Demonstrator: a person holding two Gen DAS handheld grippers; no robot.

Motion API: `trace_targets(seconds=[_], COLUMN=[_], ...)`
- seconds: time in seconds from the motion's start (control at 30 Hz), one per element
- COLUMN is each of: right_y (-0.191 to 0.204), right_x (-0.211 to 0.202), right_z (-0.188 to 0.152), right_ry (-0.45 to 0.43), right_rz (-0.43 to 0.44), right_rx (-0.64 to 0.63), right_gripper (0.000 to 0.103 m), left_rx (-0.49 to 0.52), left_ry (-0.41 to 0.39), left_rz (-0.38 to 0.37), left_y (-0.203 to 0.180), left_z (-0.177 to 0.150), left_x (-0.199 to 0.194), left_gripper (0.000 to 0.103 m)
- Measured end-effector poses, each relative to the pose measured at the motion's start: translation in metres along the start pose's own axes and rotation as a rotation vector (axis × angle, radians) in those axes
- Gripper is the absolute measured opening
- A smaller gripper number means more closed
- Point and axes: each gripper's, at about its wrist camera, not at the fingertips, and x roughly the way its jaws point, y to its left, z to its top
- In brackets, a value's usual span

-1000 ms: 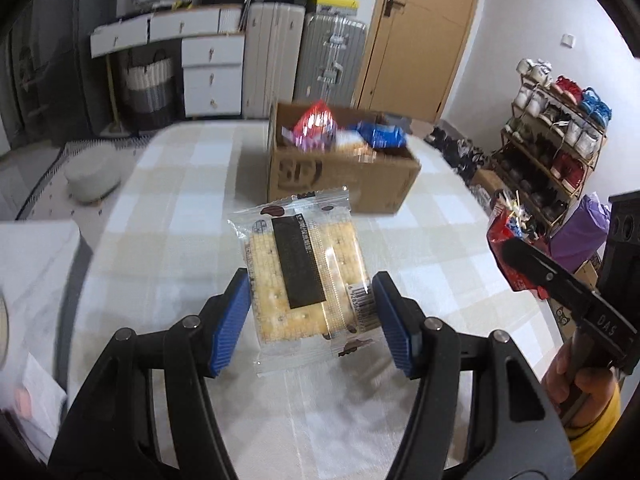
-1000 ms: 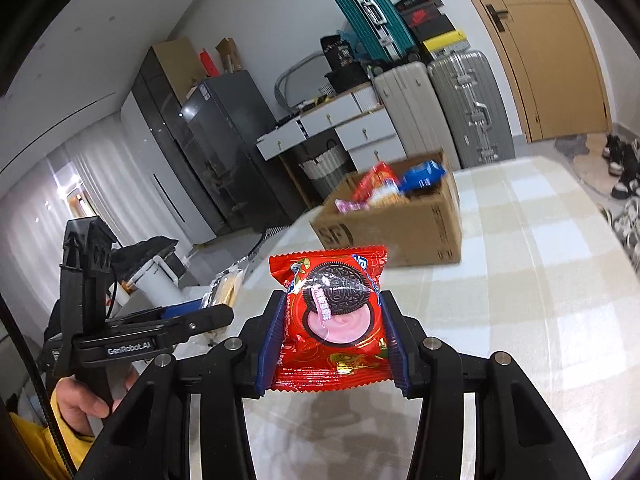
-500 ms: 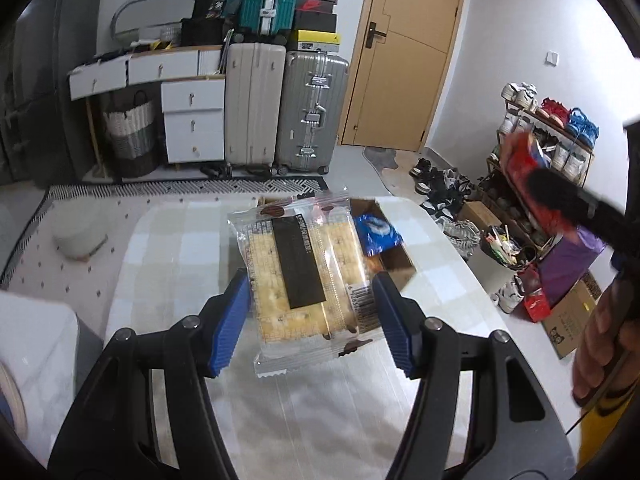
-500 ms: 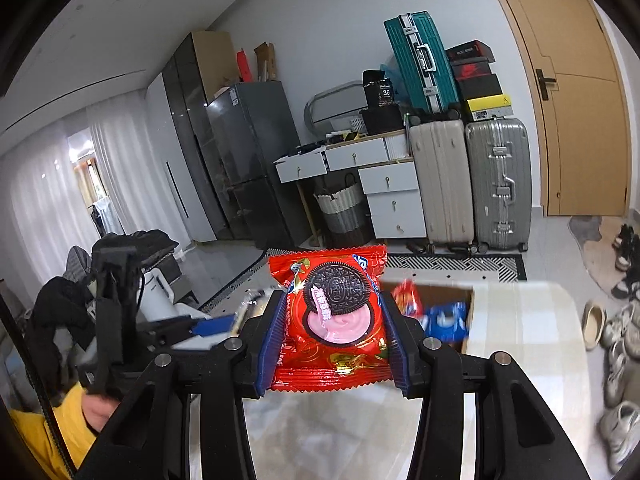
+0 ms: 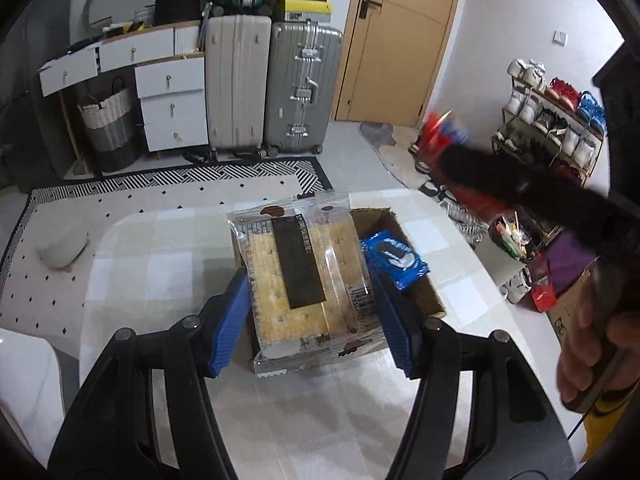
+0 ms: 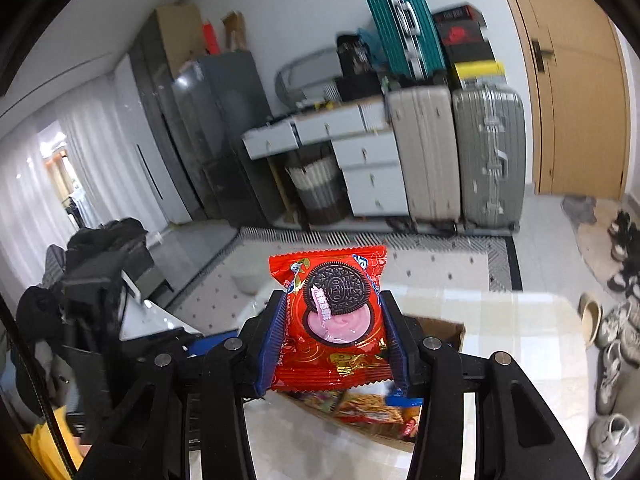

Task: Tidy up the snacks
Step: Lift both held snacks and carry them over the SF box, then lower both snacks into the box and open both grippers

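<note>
My left gripper is shut on a clear pack of crackers with a dark label, held above the open cardboard box. A blue cookie pack lies inside that box. My right gripper is shut on a red Oreo pack, also held over the box, where other snack wrappers show below it. In the left wrist view the right gripper appears blurred at the right with the red pack, held by a hand.
The box stands on a checked tablecloth near the table's far end. Beyond are suitcases, white drawers, a door and a shoe rack. The left gripper's black body is at the right wrist view's left.
Both grippers have moved forward and up with their packs, from short of the box to above it. The box now sits under the packs and mostly hidden.
</note>
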Motion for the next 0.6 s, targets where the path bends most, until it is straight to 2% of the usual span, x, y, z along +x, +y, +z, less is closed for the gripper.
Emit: trace_targets(seconds=[0.23, 0.6], right_y=[-0.035, -0.060], right_x=[0.052, 0.086], right_z=[-0.021, -0.034], right_ry=[0.080, 0.129], right_rz=[-0.007, -0.020], right_rx=[0.055, 0.074], right_gripper=[0.046, 0.046], left_rx=[0.021, 0.027], left_ry=[0.059, 0.097], left_rz=[-0.004, 0.002], left_y=[-0.001, -0.004], left_z=[0.007, 0.013], left_x=[0.066, 0.124], left_gripper=[0.059, 0.059])
